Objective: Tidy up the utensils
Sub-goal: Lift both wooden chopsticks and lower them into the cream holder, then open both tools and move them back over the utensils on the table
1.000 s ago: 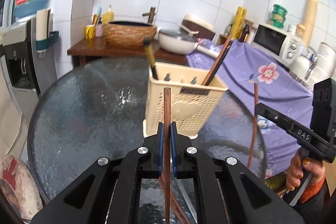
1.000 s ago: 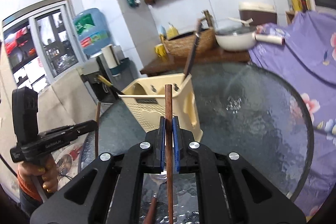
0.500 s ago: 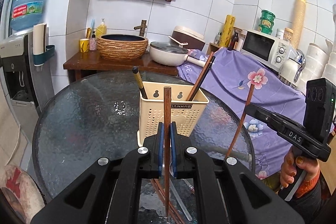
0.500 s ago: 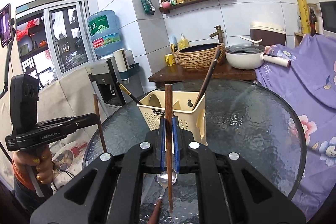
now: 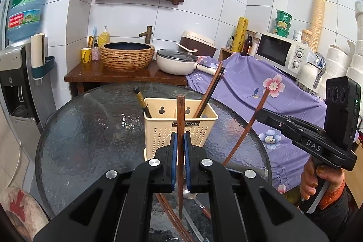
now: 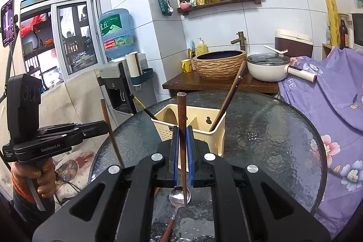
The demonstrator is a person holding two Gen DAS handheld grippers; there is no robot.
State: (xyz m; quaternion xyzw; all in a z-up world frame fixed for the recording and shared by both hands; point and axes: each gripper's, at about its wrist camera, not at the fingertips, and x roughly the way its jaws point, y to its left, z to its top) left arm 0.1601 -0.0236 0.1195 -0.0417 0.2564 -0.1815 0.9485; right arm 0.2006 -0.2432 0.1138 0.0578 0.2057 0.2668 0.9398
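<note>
— What changed?
— Both grippers have drawn back and risen; the cream utensil caddy sits lower and smaller ahead of them than a second ago.

— What are they holding?
— Left gripper pinches a brown wooden chopstick upright, directly before the caddy. Right gripper pinches another wooden chopstick, its tip over a metal spoon lying beneath on the glass table.
</note>
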